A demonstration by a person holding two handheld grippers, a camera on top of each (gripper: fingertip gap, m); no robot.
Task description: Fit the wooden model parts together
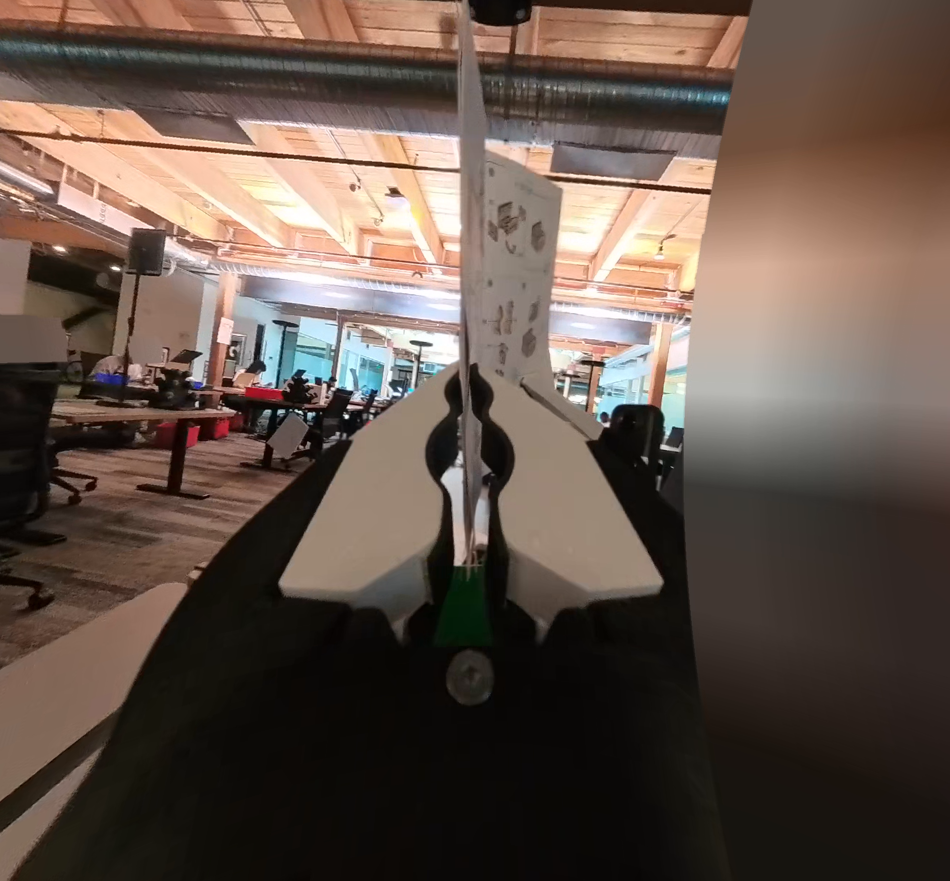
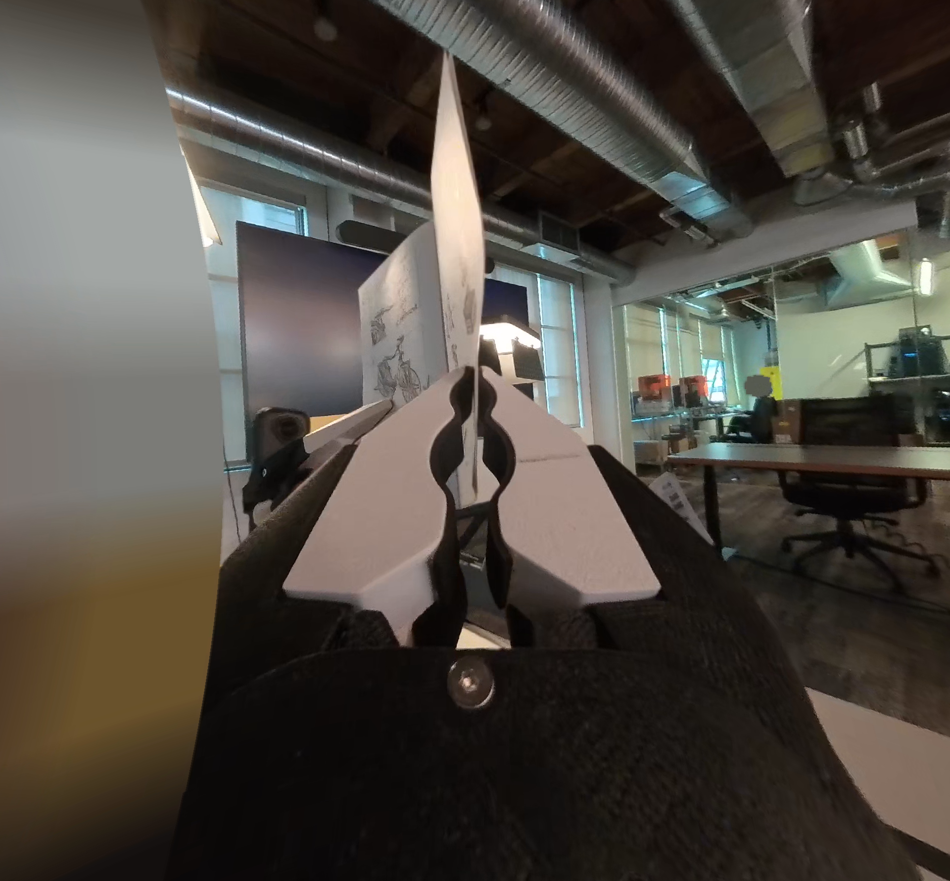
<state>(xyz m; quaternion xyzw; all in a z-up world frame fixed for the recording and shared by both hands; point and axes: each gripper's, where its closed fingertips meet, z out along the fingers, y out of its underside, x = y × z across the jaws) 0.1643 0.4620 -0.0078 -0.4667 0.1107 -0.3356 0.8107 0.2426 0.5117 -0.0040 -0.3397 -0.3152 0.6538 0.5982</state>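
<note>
Office desks and wooden ceiling beams behind; my left gripper and right gripper each pinch the white instruction sheet, printed with assembly drawings, standing upright, edge-on, long axis vertical.

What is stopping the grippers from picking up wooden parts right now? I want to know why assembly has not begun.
Both are occupied: the left gripper and the right gripper are each shut on an edge of the printed instruction sheet, held up upright. No wooden parts show in either view.
</note>
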